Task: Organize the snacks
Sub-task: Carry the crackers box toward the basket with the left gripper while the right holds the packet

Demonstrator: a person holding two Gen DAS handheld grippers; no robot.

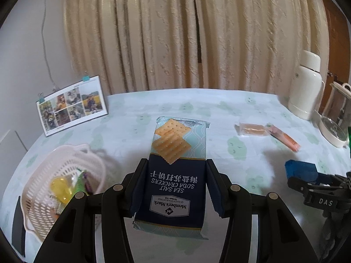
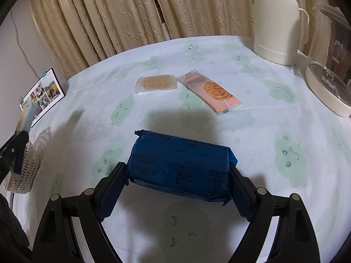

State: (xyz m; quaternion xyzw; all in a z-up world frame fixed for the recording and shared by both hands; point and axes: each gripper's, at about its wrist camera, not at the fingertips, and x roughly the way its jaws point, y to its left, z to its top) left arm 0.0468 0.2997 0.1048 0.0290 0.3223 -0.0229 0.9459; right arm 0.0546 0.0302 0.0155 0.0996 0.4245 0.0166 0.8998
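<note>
At the far left of the tabletop, a photo card leans against the wall, held by two clips. Nearer, a pale slotted basket sits on the patterned cloth with a yellow piece and a few small wrapped snacks inside. Just beside the basket, the left gripper has its jaws pinching the sides of a cracker packet, a long pack marked sea salt soda crackers, held above the cloth with its far end pointing toward the curtain. Further right, a small clear-wrapped biscuit pack and a pink wrapped snack with a smiling face lie on the cloth, the two nearly touching at one corner. Near them, the right gripper has its jaws pressed on the two ends of a blue packet turned with its printed nutrition panel up, above its own shadow on the cloth. At the far right stand a cream flask and a glass kettle on a white base.
</note>
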